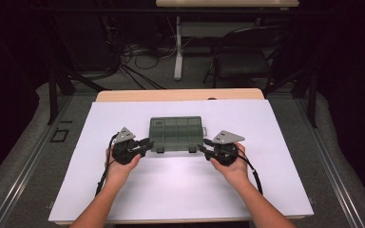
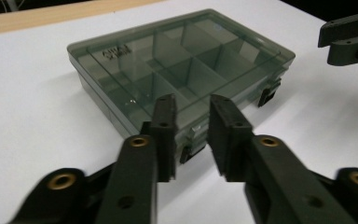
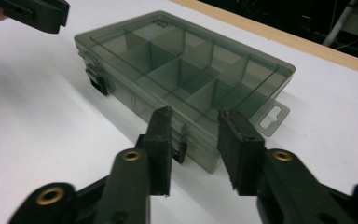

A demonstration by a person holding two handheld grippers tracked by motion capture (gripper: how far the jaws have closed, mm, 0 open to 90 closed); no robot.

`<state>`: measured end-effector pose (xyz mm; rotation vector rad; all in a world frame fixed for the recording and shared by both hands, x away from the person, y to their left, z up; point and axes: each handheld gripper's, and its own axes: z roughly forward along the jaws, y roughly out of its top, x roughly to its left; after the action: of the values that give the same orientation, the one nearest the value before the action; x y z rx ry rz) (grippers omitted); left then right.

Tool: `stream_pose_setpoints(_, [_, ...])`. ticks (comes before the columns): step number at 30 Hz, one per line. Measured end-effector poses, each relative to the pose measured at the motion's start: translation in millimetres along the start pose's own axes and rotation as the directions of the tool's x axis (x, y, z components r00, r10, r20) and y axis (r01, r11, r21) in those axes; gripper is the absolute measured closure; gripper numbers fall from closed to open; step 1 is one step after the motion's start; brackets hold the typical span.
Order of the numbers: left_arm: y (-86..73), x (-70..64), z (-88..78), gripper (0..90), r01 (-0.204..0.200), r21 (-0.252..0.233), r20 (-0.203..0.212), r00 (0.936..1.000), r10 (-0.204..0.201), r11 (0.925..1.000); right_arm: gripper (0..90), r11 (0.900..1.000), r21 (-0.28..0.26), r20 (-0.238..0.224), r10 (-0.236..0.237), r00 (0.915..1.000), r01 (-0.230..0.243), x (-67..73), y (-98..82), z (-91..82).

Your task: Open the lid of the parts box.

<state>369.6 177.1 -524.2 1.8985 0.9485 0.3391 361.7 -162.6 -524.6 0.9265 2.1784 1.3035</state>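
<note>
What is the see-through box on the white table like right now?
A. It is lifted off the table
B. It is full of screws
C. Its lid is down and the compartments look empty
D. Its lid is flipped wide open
C: the compartment box lies flat on the white table with its clear lid down, and the dividers seen through it in both gripper views hold nothing visible.
</note>
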Motion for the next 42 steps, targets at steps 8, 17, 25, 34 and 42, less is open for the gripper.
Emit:
stream_pose_setpoints(8, [-6.0, -5.1, 7.5, 90.0, -0.008, 0.084, -0.003, 1.0000, 0.009, 0.9965, 88.9, 0.998, 0.059, -0.002, 0.015, 0.9999, -0.015, 4.0, -7.3, 12.2])
stream_pose_setpoints(17, [-10.1, -5.8, 17.6, 90.0, -0.009, 0.123, -0.007, 0.9999, 0.010, 0.9924, 90.0, 0.994, 0.107, -0.011, 0.036, 0.9993, -0.034, 2.7, -13.6, 24.2])
stream_pose_setpoints(25, [-11.9, -4.1, 23.2, 90.0, 0.002, 0.132, -0.009, 1.0000, -0.001, 0.9912, 90.0, 0.991, 0.123, -0.010, 0.046, 0.9989, -0.044, 1.9, -16.2, 30.1])
stream_pose_setpoints(34, [-13.3, -2.7, 27.4, 90.0, 0.004, 0.147, -0.023, 0.9997, -0.001, 0.9891, 90.0, 0.991, 0.124, -0.011, 0.049, 0.9987, -0.047, 2.5, -16.5, 33.3])
stream_pose_setpoints(42, [-14.1, -2.2, 31.2, 90.0, -0.002, 0.153, -0.022, 0.9997, 0.005, 0.9882, 90.0, 0.992, 0.118, -0.011, 0.038, 0.9992, -0.037, 3.7, -17.0, 36.0])
